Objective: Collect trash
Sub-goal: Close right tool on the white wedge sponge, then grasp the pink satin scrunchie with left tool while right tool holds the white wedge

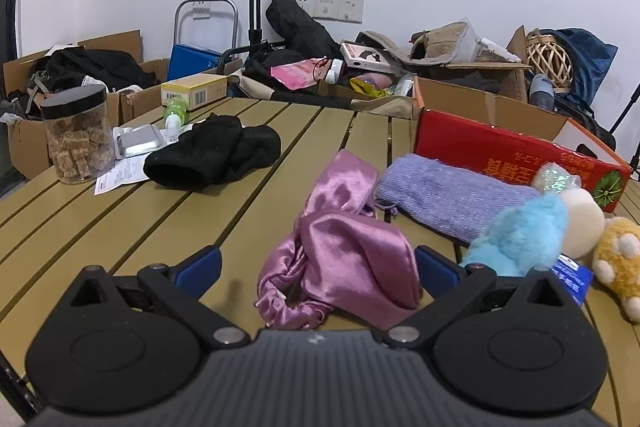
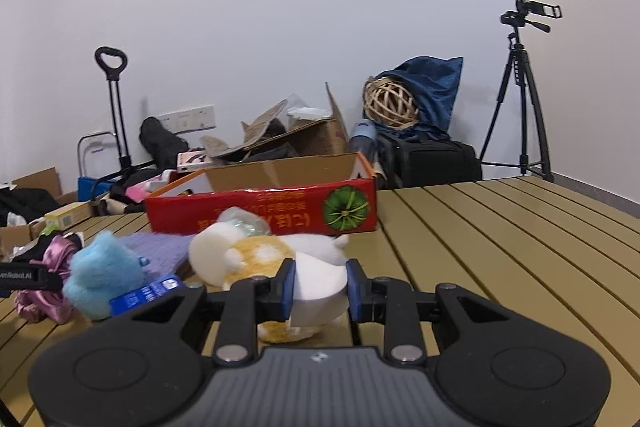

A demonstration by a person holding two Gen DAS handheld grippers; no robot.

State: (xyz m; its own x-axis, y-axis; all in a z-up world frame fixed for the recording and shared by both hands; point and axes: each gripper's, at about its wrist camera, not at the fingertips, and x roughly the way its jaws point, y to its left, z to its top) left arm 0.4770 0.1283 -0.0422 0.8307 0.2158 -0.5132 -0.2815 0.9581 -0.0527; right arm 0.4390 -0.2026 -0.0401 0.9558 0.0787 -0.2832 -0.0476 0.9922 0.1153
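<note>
Plush toy (image 2: 256, 259), orange and white, sits low in the middle of the right wrist view on the table (image 2: 500, 227), where the right gripper (image 2: 321, 291) has its fingers clamped on the toy's white end. It looks light, soft and squashy, so a firm pinch across a thick part should hold without harm. Left gripper (image 1: 318, 265) has its fingers wide apart, empty, over the pink satin cloth (image 1: 344, 251) at lower centre

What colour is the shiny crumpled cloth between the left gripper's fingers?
Pink-lilac satin cloth, clearest in the left wrist view.
</note>
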